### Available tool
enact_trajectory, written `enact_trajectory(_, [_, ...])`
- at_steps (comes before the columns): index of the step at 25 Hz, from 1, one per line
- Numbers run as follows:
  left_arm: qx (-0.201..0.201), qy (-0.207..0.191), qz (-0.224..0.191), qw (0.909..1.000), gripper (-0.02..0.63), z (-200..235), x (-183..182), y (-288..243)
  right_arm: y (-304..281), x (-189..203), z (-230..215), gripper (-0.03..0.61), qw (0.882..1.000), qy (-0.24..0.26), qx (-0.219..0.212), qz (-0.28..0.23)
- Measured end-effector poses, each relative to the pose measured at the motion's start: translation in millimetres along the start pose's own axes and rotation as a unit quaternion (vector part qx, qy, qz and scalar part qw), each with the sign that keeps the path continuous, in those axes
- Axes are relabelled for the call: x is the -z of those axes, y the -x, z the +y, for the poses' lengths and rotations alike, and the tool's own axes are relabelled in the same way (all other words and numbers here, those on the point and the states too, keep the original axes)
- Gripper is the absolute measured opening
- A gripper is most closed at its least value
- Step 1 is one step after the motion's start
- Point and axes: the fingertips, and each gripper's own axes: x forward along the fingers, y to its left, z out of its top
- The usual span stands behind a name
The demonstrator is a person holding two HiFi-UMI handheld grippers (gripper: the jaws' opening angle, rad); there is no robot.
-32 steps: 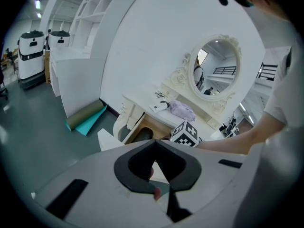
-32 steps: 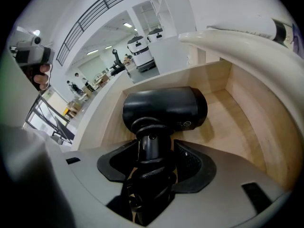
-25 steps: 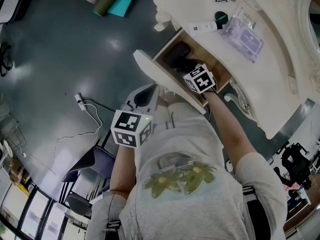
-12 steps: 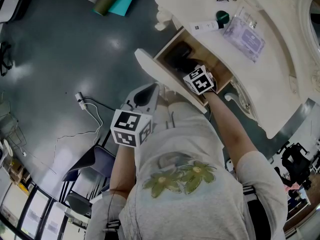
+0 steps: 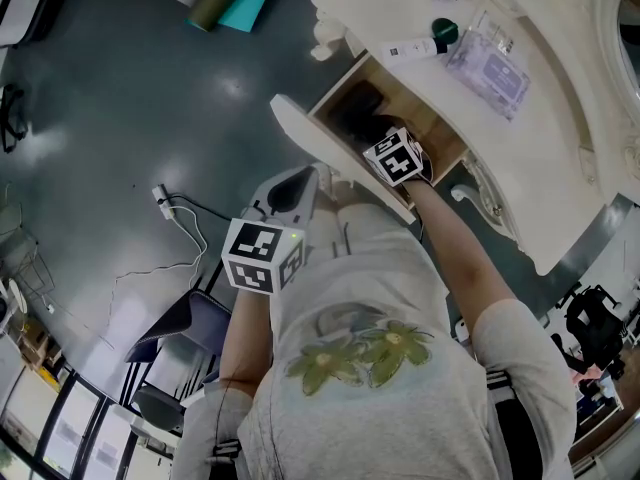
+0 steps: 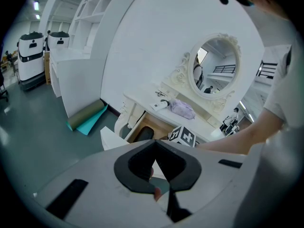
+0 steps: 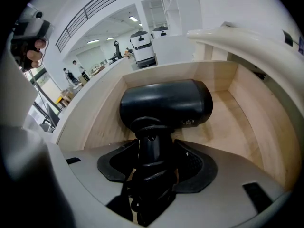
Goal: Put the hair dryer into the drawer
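Hair dryer (image 7: 164,108) seemingly in hand-held gripper (image 7: 155,152).

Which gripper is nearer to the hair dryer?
Right. The right gripper is shut on the handle of the hair dryer inside the drawer; the left gripper hangs outside the drawer, apart from it.

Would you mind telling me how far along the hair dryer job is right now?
Nearly finished. The drawer is open and the hair dryer is inside it. The right gripper is shut on its handle, so letting go and withdrawing remain. The left gripper is shut and empty, away from the drawer.
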Motion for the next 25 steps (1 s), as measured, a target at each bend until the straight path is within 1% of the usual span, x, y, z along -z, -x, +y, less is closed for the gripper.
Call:
enact_trajectory(3, [0.000,-0.004,-0.001,1.0000,0.011,-2.8,0.7,0.2,-0.7,1.0,0.3,0.219,1.000,0.004,0.008,0.021])
enact_trajectory(5, [0.000,-0.008,-0.003,1.0000,0.011,-4.9,0.2,1.5,1.4,0.1,0.3,0.219,1.000,-0.001,0.011,0.027])
enact_trajectory(9, [0.001,-0.018,-0.007,0.9998,0.011,-9.7,-2.9,6.1,15.3,-6.7,0.3,0.218,1.000,-0.004,0.017,0.018])
enact_trajectory(12, [-0.001,-0.031,-0.013,0.9994,0.011,-12.9,-10.1,9.3,35.8,-16.7,-1.6,0.218,1.000,-0.011,0.029,-0.002])
enact_trajectory(15, [-0.004,-0.044,-0.021,0.9988,0.011,-16.4,-19.7,12.9,62.7,-28.3,-2.4,0.218,0.998,-0.042,0.033,-0.039])
enact_trajectory(18, [-0.013,-0.055,-0.026,0.9981,0.011,-19.0,-29.0,14.2,96.2,-40.9,-1.6,0.215,0.992,-0.081,0.025,-0.090])
enact_trajectory(19, [-0.016,-0.059,-0.026,0.9978,0.011,-20.2,-31.8,14.4,108.8,-45.1,-1.8,0.201,0.990,-0.091,0.027,-0.108])
enact_trajectory(21, [-0.017,-0.066,-0.027,0.9973,0.011,-23.3,-36.9,13.9,133.6,-52.6,-3.1,0.071,0.983,-0.106,0.035,-0.144])
enact_trajectory(25, [-0.016,-0.077,-0.026,0.9966,0.011,-32.8,-44.8,13.3,175.0,-65.4,8.0,0.045,0.970,-0.120,0.019,-0.211])
